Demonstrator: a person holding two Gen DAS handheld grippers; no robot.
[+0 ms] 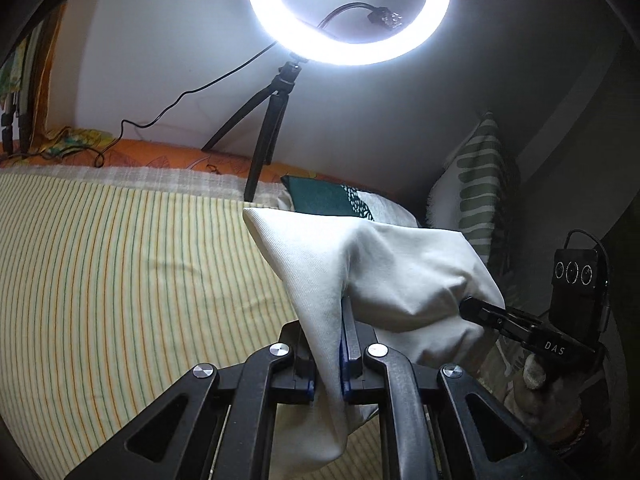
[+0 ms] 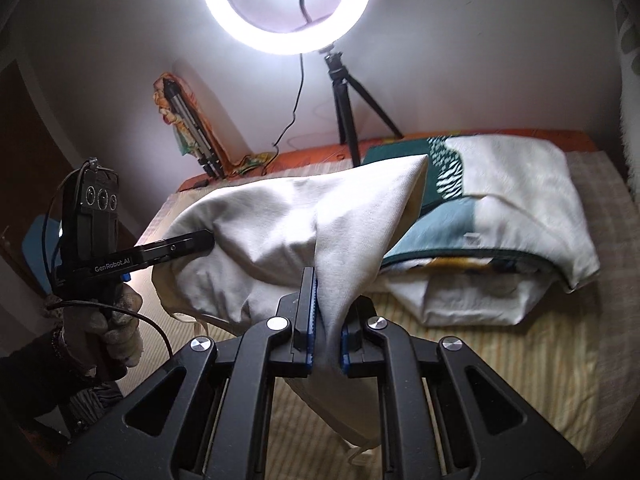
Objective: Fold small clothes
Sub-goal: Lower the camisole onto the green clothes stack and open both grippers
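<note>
A small off-white garment (image 1: pixel 384 268) hangs in the air between both grippers, above the striped bed sheet (image 1: pixel 120 264). My left gripper (image 1: pixel 328 344) is shut on one edge of it, cloth pinched between the blue pads. My right gripper (image 1: pixel 472 306) grips the other side at the right of that view. In the right wrist view the off-white garment (image 2: pixel 304 220) bulges up in front, my right gripper (image 2: pixel 326 320) is shut on it, and my left gripper (image 2: pixel 206 240) holds its left end, carried by a gloved hand (image 2: pixel 100 320).
A lit ring light (image 1: pixel 348 12) on a black tripod (image 1: pixel 264 132) stands at the bed's far edge by the wall. A pile of teal and white cloth (image 2: pixel 500 208) lies at the right on the sheet. A striped pillow (image 1: pixel 476 184) leans in the corner.
</note>
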